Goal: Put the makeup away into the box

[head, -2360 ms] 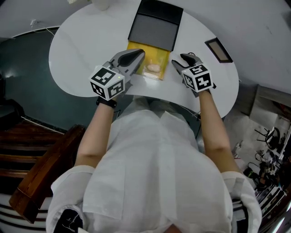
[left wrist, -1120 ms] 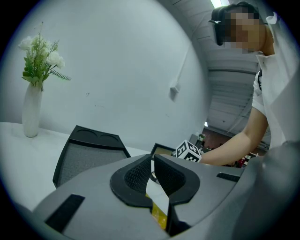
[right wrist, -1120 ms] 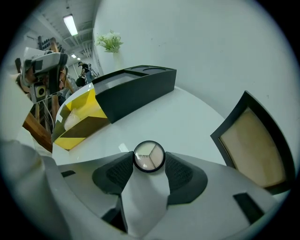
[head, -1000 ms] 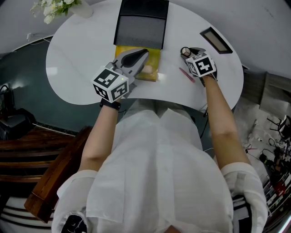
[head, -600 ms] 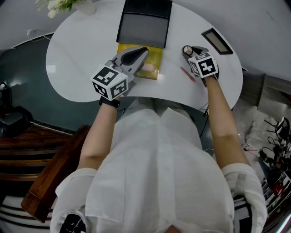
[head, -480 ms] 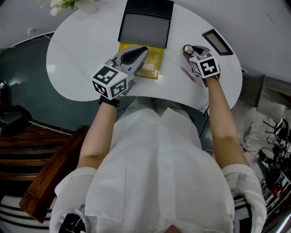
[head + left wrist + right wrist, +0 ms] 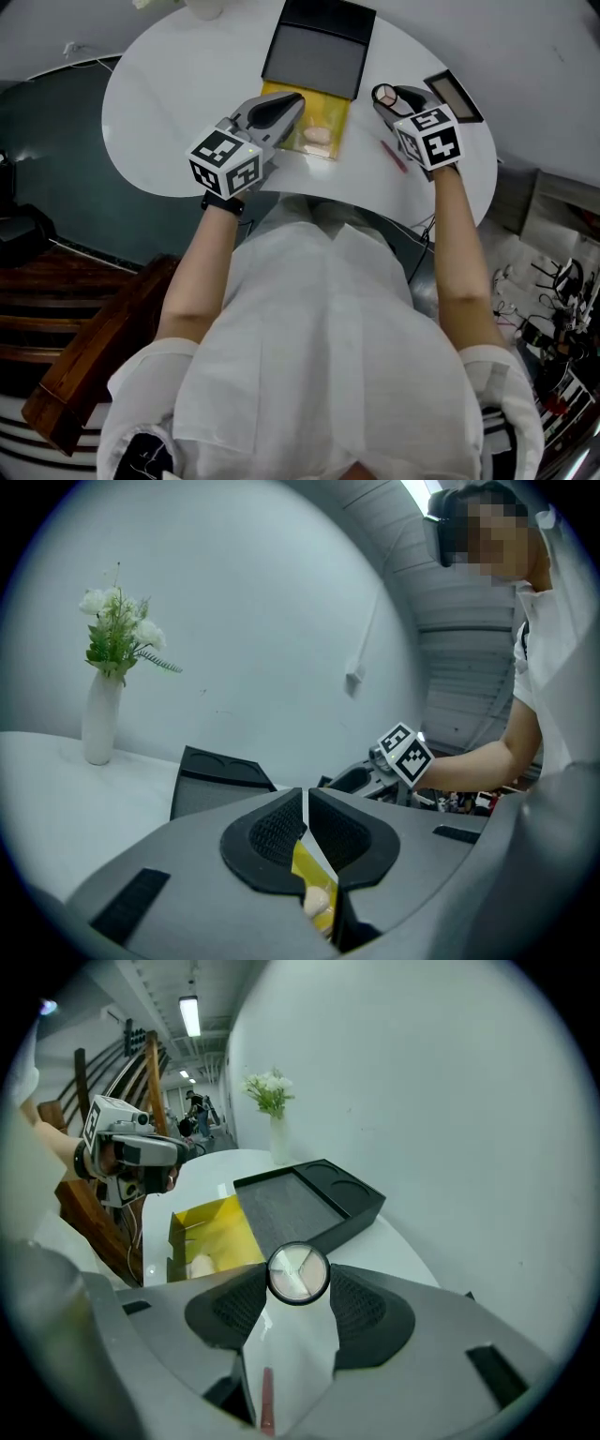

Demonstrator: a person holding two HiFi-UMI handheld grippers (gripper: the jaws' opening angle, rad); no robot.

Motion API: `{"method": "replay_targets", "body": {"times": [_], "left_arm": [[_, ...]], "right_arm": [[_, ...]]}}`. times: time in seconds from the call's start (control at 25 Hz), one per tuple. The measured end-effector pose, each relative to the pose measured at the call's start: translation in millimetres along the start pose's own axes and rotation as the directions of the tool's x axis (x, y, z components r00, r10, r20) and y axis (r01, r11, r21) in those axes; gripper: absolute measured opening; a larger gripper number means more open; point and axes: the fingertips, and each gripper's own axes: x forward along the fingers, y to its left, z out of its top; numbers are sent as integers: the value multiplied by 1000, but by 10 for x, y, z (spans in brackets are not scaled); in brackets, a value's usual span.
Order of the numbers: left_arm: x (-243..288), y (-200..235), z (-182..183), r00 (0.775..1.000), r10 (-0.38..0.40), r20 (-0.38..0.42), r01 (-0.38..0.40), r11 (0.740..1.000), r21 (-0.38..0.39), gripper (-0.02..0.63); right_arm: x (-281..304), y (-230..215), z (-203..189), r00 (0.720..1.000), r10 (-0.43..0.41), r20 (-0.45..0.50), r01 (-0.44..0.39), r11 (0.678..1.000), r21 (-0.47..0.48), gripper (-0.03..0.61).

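The right hand-held gripper [image 7: 392, 97] pinched a round black-rimmed compact [image 7: 298, 1273] between its jaw tips, one pad on each side of the rim and the pale pans facing its camera. The compact hung over the white rounded worktop [image 7: 169, 103], to the right of an open yellow cardboard box [image 7: 334, 112] and not inside it. A slim pink pencil [image 7: 394, 156] lay on the worktop under that gripper, apart from the box.

The left hand-held gripper [image 7: 281, 108] reached over the left part of the yellow box. Its jaws were pressed almost together, and a yellow edge of the box rose into the narrow slit between the pads. A beige rounded sponge [image 7: 319, 137] lay inside the box, just right of that gripper's tips.

A flat black tray [image 7: 317, 56] with a grey textured recess lay just beyond the box, its near edge against the box's far edge. A small dark-framed rectangle [image 7: 453, 96] lay on the worktop to the right of the right gripper. A white vase [image 7: 100, 728] of white flowers stood at the worktop's far left, well apart from the box.
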Motion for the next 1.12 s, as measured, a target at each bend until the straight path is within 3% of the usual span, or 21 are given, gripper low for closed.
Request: {"method": "replay_targets", "body": {"times": [0.48,0.76,1.12], "left_arm": [[-459,201,-82,995,97,28,-96,995,-32,20],[-692,329,-116,986,160,41,-158,986,-49,20],[-968,422,-166,974,219,52,-215,974,-73,20]], "right_arm": [[428,885,372,988,153,-25,-155,977,-147,210],[804,1328,467,969,235,-77,-246,942,-228,209],[1097,1722,504,948,280,-148,-314,896,-314,210]]}}
